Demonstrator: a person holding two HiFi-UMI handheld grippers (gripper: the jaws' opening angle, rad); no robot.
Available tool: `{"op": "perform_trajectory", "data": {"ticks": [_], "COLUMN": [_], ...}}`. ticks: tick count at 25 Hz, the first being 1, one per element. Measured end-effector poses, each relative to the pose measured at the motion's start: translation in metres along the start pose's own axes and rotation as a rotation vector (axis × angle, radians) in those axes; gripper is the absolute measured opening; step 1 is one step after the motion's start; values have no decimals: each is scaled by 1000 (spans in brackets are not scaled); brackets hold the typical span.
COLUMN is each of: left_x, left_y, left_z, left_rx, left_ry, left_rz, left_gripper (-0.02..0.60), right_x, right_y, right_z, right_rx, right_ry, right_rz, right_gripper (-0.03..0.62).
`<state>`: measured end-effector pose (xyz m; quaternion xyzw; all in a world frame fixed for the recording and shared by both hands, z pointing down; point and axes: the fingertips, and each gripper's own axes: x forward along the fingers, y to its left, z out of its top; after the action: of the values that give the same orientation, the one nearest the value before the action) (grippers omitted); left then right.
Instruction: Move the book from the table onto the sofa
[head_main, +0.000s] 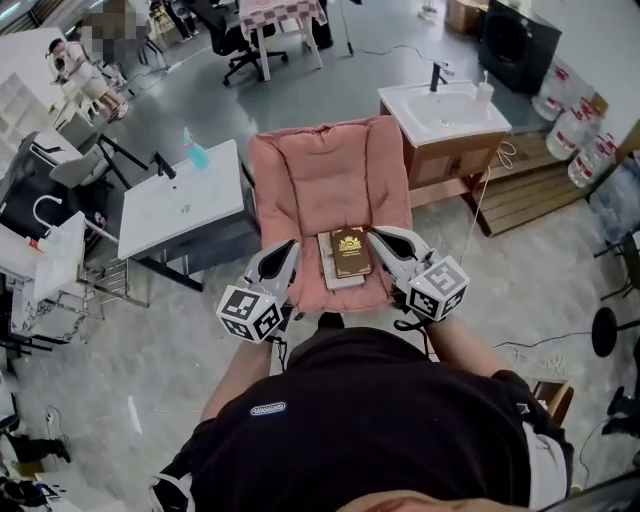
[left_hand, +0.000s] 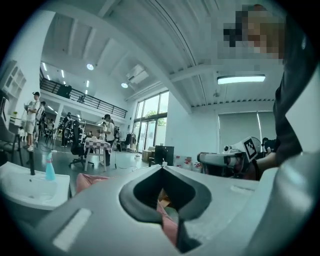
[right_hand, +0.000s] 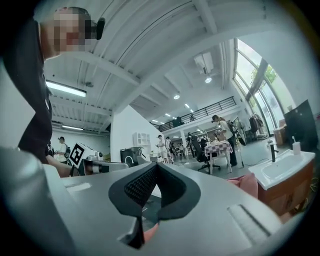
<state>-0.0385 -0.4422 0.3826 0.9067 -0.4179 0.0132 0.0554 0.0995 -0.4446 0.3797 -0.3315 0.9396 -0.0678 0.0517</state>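
**A:** How are the jaws of the left gripper (left_hand: 161, 169) standing?

**B:** They are sitting fully together. The dark pads are meeting at the tips and nothing is lying between them. Only some pink cloth is showing lower down, behind them.

**A:** And the right gripper (right_hand: 156, 165)?

**B:** The same. Its jaws are pressing on each other and are holding nothing.

**A:** Then where is the book (head_main: 351, 252) lying?

**B:** It is lying flat on the front part of the pink sofa (head_main: 320, 170), near the middle of the head view. It is brown with a gold emblem. It is resting on a pale flat thing (head_main: 326, 265), which is showing at its left and lower edges.

**A:** Are the grippers touching it?

**B:** In the head view they are standing one at each side of it, with the tips pointing toward the top of the frame. The right one is appearing just beside the book's upper right corner, but I cannot tell whether it is touching.

**A:** What is standing around the sofa?

**B:** A white washbasin unit (head_main: 180, 205) with a blue bottle (head_main: 196, 152) is standing at its left. A second basin (head_main: 445, 108) on a wooden cabinet is standing at the upper right.
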Motion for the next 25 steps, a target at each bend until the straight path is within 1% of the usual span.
{"op": "perform_trajectory", "data": {"ticks": [6, 11, 16, 18, 21, 25], "left_x": [-29, -37, -36, -44, -64, -102], "left_y": [-15, -29, -35, -36, -36, -39], "left_z": [26, 38, 39, 38, 40, 43], "left_rx": [7, 6, 10, 10, 9, 10], "left_ry": [-1, -1, -10, -14, -24, -39], "left_rz": [24, 12, 4, 17, 48, 110], "left_gripper": [5, 5, 5, 5, 5, 5], "right_x": [2, 0, -5, -4, 2, 14], "right_y": [28, 35, 29, 32, 49, 86], "right_z": [26, 37, 36, 34, 34, 30], "right_rx": [12, 14, 19, 26, 23, 17], "right_ry": [-29, -24, -29, -23, -9, 8], "right_rz": [79, 89, 77, 81, 109, 185], "right_gripper": [29, 29, 29, 29, 29, 29]}}
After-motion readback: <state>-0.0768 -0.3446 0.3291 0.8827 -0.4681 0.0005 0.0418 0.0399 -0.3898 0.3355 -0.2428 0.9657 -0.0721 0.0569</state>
